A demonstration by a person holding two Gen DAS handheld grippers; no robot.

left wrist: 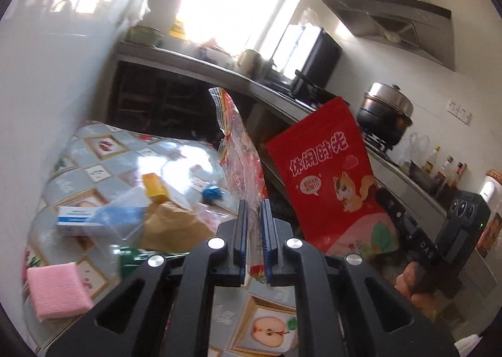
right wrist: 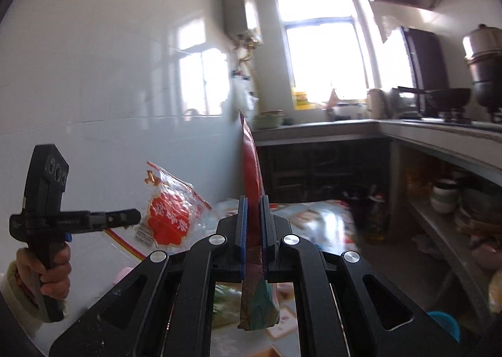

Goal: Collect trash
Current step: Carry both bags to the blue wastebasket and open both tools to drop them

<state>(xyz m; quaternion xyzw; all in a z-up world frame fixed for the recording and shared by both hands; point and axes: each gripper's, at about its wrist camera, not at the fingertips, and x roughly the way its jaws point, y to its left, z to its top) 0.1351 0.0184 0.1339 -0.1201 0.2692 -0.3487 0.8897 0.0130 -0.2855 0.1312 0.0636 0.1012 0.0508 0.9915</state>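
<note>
Far left on the patterned tabletop (left wrist: 94, 143): pink sponge (left wrist: 56, 289), then white-and-blue box (left wrist: 88, 219) under clear plastic, yellow block (left wrist: 154, 187), brown paper bag (left wrist: 171, 225), small blue item (left wrist: 210, 193).

Centre, left tool (left wrist: 254, 225): jaws closed to a narrow slit on a clear snack wrapper (left wrist: 241, 165) with red print, held upright above the tabletop, its lower end hanging below the pads.

Right of that, red snack bag (left wrist: 332, 181) with cartoon squirrel, raised off the tabletop, clamped edge-on in the right tool (right wrist: 253, 228), jaws nearly shut, crumpled bottom below the fingers.

Behind, far right: kitchen counter (left wrist: 313, 109) with stacked steamer pot (left wrist: 387, 109) and bottles (left wrist: 445, 165).
</note>
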